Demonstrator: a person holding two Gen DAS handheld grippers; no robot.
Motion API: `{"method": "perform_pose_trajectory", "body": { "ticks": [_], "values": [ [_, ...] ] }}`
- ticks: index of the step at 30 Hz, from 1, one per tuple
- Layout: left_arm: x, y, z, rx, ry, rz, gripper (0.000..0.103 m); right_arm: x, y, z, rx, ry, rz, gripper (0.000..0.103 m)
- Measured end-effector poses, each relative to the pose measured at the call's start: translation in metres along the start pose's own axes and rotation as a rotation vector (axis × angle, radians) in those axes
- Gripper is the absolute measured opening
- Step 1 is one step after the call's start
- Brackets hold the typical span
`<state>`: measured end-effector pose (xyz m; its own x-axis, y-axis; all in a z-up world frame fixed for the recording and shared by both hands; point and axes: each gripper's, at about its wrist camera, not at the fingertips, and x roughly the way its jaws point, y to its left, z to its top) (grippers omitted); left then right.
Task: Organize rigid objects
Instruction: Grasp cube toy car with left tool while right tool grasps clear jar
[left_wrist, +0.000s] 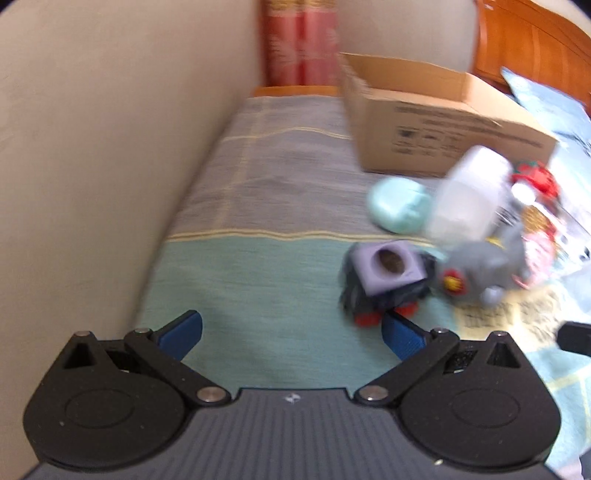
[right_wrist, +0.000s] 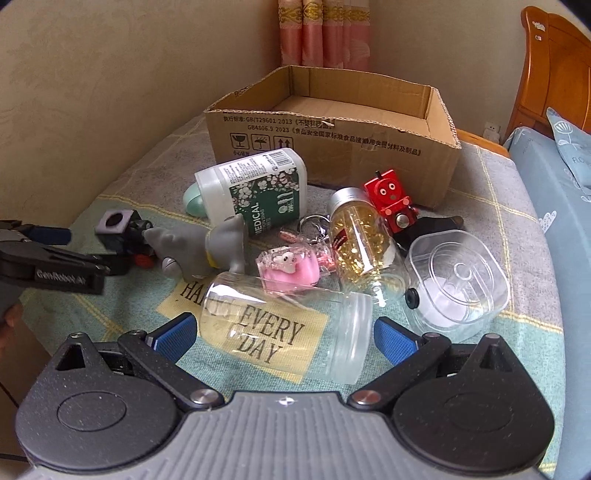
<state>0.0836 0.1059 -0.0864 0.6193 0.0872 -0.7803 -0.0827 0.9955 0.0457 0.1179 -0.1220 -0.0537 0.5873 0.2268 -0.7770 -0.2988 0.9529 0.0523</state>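
Right gripper (right_wrist: 282, 341) nearest, jaws spread wide, gripping nothing, hovering just over a clear glass jar (right_wrist: 291, 325) lying on its side, nothing visible inside. Landmark: open cardboard box (right_wrist: 332, 136) at the back of the bed, inside bare as far as visible. In front of box: white medical bottle (right_wrist: 255, 192) on its side, mint case (right_wrist: 194, 201) tucked behind it; red toy robot (right_wrist: 391, 201) near box's front right corner; capped jar of gold capsules (right_wrist: 360, 236) lying down; clear lidded tub (right_wrist: 458, 280), contents unclear; pink keychain charm (right_wrist: 291, 269); grey shark toy (right_wrist: 207, 247). Far left of box: purple cube block (left_wrist: 384, 266) atop a small toy car (left_wrist: 369, 306). Left gripper (left_wrist: 291, 338) also wide open, holding nothing, close to that car; left view blurred.
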Motion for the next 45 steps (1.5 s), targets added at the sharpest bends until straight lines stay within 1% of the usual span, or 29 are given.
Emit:
{"method": "perform_pose_trajectory", "body": {
  "ticks": [2,3,5,8,10,11,13,15,18,25,28,30,31,34,36,38,40,41,43,45],
  "values": [
    [-0.001,0.01,0.0,-0.035,0.003,0.055,0.102,0.0,-0.002,-0.001,0.0,-0.003,0.0,0.103],
    [-0.002,0.011,0.0,-0.04,0.002,0.052,0.102,0.0,-0.003,-0.001,0.001,-0.004,0.002,0.103],
    [-0.005,0.01,-0.002,-0.033,0.007,-0.011,0.102,0.0,-0.003,-0.001,0.005,-0.007,0.003,0.103],
    [-0.006,-0.005,-0.007,0.018,-0.002,-0.113,0.102,0.003,-0.002,0.0,0.001,-0.011,-0.005,0.103],
    [-0.004,-0.015,-0.008,0.049,-0.007,-0.148,0.102,0.005,0.0,0.0,0.004,-0.009,-0.014,0.103],
    [-0.003,-0.019,-0.008,0.06,-0.017,-0.154,0.102,0.005,0.001,0.0,0.004,-0.01,-0.021,0.103],
    [0.002,-0.026,-0.009,0.083,-0.028,-0.15,0.102,0.006,0.003,0.0,-0.001,-0.014,-0.033,0.103],
    [0.006,-0.027,-0.008,0.075,-0.032,-0.149,0.102,0.007,0.005,0.002,-0.001,-0.013,-0.043,0.103],
    [0.005,-0.026,-0.005,0.084,-0.017,-0.153,0.103,0.01,0.009,0.004,-0.005,-0.007,-0.054,0.103],
    [0.01,-0.025,-0.001,0.108,-0.014,-0.154,0.102,0.017,0.01,0.004,0.003,0.015,-0.125,0.103],
    [0.008,-0.026,-0.002,0.125,-0.045,-0.148,0.102,0.014,0.003,0.001,0.018,0.013,-0.142,0.103],
    [0.004,-0.025,-0.001,0.13,-0.081,-0.155,0.102,0.012,0.0,0.001,0.028,0.008,-0.141,0.103],
    [0.002,-0.025,0.0,0.132,-0.099,-0.16,0.1,0.012,-0.001,0.001,0.034,0.003,-0.137,0.103],
    [-0.001,-0.022,0.003,0.149,-0.125,-0.17,0.099,0.013,0.002,0.002,0.029,-0.003,-0.122,0.103],
    [-0.001,-0.021,0.004,0.154,-0.133,-0.183,0.093,0.014,0.005,0.003,0.017,-0.01,-0.127,0.103],
    [0.0,-0.019,0.004,0.155,-0.14,-0.218,0.078,0.015,0.007,0.003,0.006,-0.014,-0.129,0.103],
    [0.002,-0.018,0.004,0.155,-0.14,-0.247,0.07,0.014,0.007,0.002,0.009,-0.023,-0.127,0.103],
    [0.002,-0.018,0.003,0.15,-0.138,-0.255,0.066,0.014,0.007,0.003,0.01,-0.022,-0.127,0.101],
    [0.004,-0.019,0.004,0.149,-0.134,-0.268,0.063,0.014,0.006,0.003,0.008,-0.023,-0.135,0.097],
    [0.004,-0.019,0.004,0.151,-0.125,-0.269,0.055,0.014,0.005,0.003,0.006,-0.021,-0.136,0.096]
  ]
}}
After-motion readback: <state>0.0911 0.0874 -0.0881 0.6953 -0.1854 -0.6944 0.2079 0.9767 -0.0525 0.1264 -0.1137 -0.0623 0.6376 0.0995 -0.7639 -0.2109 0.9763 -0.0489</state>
